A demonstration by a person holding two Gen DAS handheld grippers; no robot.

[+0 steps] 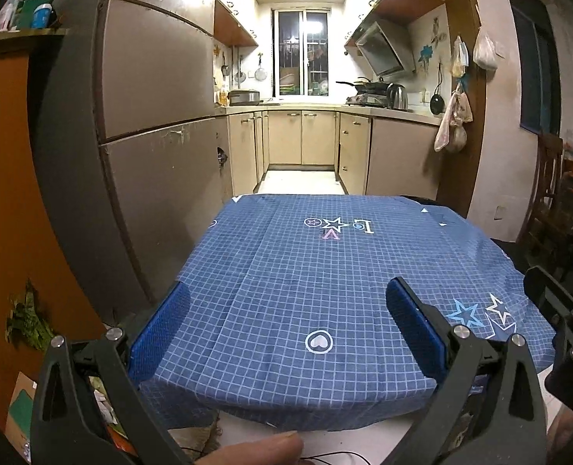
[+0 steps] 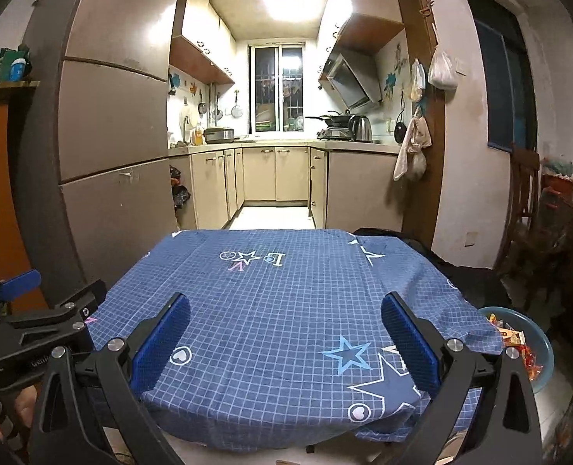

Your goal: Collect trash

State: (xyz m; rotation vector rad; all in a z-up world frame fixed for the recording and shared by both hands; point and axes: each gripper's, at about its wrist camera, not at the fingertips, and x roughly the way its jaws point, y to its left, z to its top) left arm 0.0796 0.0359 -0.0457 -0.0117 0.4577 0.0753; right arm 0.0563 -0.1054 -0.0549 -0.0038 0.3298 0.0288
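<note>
Nearest in both wrist views are the grippers themselves, side by side at the near edge of the table (image 1: 286,407). The left gripper (image 1: 290,333) has its blue-padded fingers (image 1: 162,333) spread wide with nothing between them but the checked cloth below. The right gripper (image 2: 286,333) is likewise spread wide and empty; neither touches the table.

The table, draped in a blue grid-patterned tablecloth (image 2: 286,310) printed with stars and hearts, carries nothing that reads as trash in either view.

The likeliest trash lies off the table. Just beside the table's right near corner, low and partly hidden under the hanging cloth, sits a light blue basin (image 2: 542,348) holding crumpled orange and red wrappers (image 2: 519,348). It shows only in the right wrist view, beyond the right gripper's outer finger. So the wrappers lie to the right of and below both grippers, and the right gripper is clearly the nearer; the left would have to cross the whole table front. The wrappers are a loose heap with no clear long axis that I can make out. Whether the basin is the source of the trash or where it goes cannot be told.

To the table's left, low down, lie some papers (image 1: 104,407) and a green leafy bunch (image 1: 26,321), nearer the left gripper.

Beyond the table's far edge stand a tall refrigerator (image 1: 158,116) to the left and the kitchen cabinets (image 2: 278,174) under a dark window (image 1: 302,50).
</note>
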